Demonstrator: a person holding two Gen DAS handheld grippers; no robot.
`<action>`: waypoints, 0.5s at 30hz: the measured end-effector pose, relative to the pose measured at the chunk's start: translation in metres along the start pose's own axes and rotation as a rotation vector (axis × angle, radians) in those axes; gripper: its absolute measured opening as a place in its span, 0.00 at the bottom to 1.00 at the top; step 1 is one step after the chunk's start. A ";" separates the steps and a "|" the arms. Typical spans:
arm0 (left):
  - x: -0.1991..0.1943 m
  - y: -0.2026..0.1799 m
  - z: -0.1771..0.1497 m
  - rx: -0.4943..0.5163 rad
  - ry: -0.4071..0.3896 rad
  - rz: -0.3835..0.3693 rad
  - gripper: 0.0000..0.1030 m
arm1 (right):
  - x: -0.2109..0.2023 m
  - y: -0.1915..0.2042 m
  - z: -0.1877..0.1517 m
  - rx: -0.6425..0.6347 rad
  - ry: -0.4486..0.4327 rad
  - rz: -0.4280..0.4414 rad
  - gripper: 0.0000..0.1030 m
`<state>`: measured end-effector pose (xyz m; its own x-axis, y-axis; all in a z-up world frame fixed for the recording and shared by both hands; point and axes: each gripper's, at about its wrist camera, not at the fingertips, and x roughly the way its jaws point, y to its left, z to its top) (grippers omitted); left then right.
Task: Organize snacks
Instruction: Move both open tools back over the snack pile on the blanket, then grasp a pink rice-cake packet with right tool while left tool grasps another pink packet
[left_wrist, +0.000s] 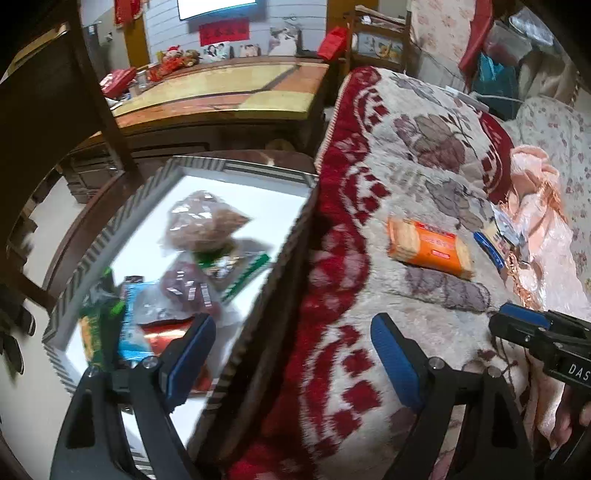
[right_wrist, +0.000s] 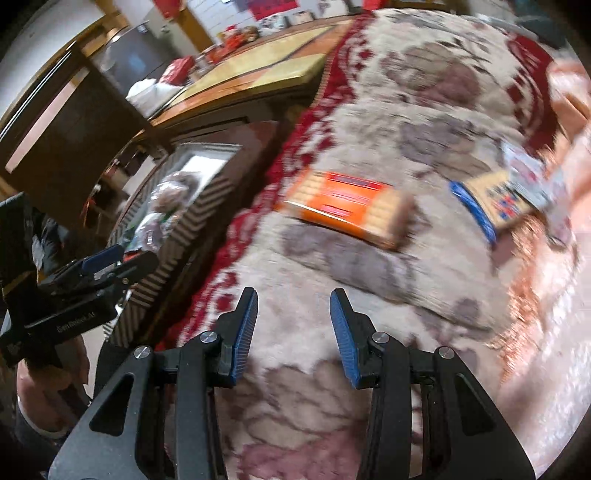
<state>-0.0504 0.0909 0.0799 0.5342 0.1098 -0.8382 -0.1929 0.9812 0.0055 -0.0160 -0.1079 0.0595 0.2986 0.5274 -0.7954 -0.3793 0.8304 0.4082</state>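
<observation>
Snacks sit in two spots. Nearest, the left gripper (left_wrist: 293, 356) and the right gripper (right_wrist: 293, 334) both hover spread apart, grasping nothing, over a red-and-cream blanket (left_wrist: 424, 155). Farther on it lies an orange cracker pack (left_wrist: 430, 246). Left, a striped box (left_wrist: 114, 229) contains several bagged snacks (left_wrist: 201, 225).
</observation>
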 end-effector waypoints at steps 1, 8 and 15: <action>0.002 -0.004 0.000 0.004 0.004 -0.005 0.85 | -0.002 -0.006 -0.001 0.012 -0.003 -0.005 0.39; 0.013 -0.026 0.004 0.026 0.040 -0.037 0.85 | -0.016 -0.054 -0.011 0.101 -0.021 -0.055 0.39; 0.022 -0.054 0.011 0.060 0.063 -0.078 0.85 | -0.032 -0.084 -0.011 0.150 -0.055 -0.100 0.47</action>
<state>-0.0193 0.0419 0.0675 0.4922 0.0243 -0.8701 -0.1021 0.9943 -0.0300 -0.0034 -0.1964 0.0456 0.3775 0.4467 -0.8111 -0.2122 0.8944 0.3938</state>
